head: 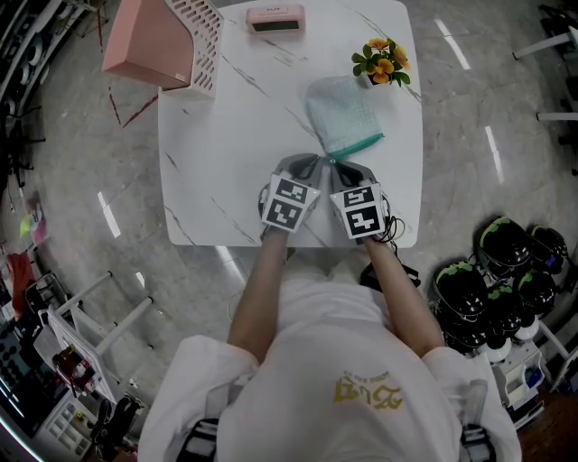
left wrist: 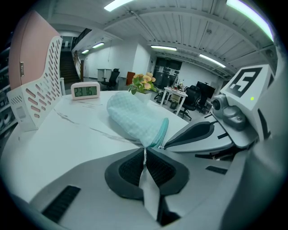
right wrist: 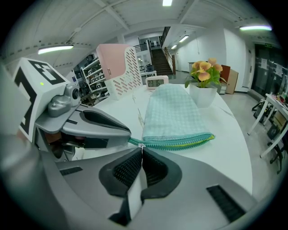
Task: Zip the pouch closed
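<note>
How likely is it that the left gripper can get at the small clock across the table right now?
Probably not as it stands: the left gripper is shut on the near corner of the pouch. Once released, likely yes; mostly bare table lies between it and the clock.

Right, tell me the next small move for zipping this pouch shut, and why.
Probably slide the right gripper along the zipper toward its far end, while the left gripper holds its corner of the pouch steady. Both grippers are shut at the near end. The right one seems to pinch the small metal pull, and the teeth beyond it appear parted.
</note>
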A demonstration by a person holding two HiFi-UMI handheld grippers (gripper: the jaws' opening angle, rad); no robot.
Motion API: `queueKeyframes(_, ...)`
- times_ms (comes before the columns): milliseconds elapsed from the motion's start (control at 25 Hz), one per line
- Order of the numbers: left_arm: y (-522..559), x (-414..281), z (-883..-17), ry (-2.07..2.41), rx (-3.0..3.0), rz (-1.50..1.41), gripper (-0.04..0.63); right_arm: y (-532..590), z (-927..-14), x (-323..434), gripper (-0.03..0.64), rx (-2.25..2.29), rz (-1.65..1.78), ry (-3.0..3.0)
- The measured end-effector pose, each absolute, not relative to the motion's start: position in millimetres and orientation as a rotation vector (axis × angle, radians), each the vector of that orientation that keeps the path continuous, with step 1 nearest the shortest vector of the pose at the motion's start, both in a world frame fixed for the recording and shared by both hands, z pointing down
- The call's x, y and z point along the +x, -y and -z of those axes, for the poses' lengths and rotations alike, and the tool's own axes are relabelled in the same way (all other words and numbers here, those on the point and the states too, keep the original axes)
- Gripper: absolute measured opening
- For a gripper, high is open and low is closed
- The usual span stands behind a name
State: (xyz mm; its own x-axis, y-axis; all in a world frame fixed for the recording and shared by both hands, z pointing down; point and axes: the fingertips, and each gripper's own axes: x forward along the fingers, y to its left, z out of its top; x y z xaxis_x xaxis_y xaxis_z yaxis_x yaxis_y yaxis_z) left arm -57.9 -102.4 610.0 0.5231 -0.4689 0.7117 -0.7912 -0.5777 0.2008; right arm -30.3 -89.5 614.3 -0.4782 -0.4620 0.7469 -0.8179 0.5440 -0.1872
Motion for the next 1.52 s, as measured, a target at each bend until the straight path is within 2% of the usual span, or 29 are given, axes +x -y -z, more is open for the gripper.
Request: queueKeyframes(1520, 110, -75, -619, 1.191, 2.119, -0.906, 0.034, 95, -617, -13, 0.017, 1.035, -0.670, 2.115)
